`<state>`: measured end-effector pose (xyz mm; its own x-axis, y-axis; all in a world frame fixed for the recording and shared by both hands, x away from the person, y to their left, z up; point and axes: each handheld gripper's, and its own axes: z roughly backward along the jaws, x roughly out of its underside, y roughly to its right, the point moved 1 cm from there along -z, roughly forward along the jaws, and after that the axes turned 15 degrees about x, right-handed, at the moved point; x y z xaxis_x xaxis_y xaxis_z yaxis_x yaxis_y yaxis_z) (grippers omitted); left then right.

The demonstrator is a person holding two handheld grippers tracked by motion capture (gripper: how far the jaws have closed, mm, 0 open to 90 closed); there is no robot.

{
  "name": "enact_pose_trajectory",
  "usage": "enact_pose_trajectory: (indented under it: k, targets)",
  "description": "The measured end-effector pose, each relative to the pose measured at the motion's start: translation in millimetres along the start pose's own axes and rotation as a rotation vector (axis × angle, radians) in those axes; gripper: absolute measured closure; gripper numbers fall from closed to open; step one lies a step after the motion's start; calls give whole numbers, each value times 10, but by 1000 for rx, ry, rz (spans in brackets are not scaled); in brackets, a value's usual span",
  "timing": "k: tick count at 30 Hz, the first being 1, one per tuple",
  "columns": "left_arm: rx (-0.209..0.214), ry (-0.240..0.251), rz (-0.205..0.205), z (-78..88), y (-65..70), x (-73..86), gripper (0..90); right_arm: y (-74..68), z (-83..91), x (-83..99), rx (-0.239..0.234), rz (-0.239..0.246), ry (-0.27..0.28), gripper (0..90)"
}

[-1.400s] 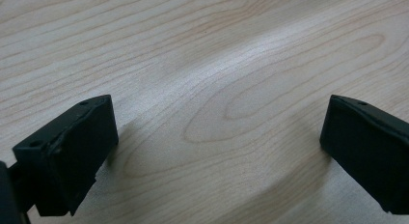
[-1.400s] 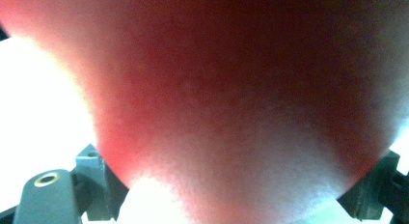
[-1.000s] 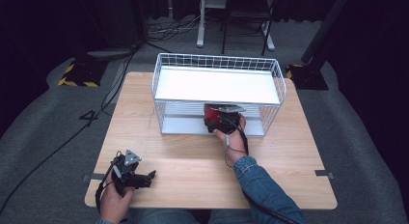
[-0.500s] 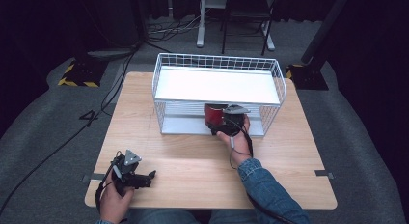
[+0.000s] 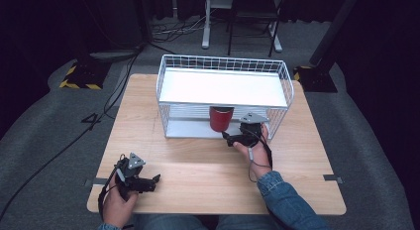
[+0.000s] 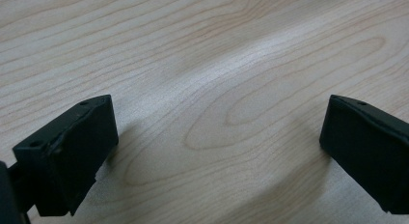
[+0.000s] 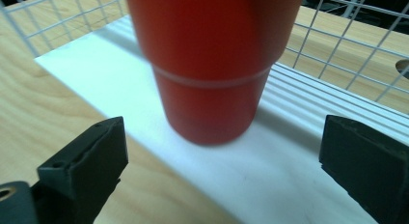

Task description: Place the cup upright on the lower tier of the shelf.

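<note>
The red cup (image 5: 221,119) stands upright on the rack's (image 5: 224,87) lower shelf — the placing looks done. The right gripper (image 5: 236,139), at the cup's 5 o'clock, has just been opening, jaws wide with nothing between. The left gripper (image 5: 148,183) rests open on the worktop (image 5: 208,165) — only withdrawal is left.

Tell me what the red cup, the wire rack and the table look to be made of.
Red cup: probably plastic, smooth and slightly glossy, with a moulded ridge around it.
Wire rack: thin white-coated metal wire in a grid, likely; its shelves look like flat white sheets, material unclear.
Table: light wood or wood-look laminate, matte, with visible grain.
</note>
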<state>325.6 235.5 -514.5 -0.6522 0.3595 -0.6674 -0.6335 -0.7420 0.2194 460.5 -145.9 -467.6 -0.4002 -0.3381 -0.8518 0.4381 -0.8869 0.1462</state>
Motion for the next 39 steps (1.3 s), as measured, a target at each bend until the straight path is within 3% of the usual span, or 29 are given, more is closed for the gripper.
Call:
enact_pose_trajectory:
  k: [10,20,39]
  targets:
    - [-1,3,-1,-1,-2,1,2,157,430,88,-62,19,-11,76]
    - [-2,1,2,18,14,26,2,306,769,157,-92,39,-2,147]
    - [6,-1,-6,-3,1,-1,2,659,1221,493,-51,5,-53,148]
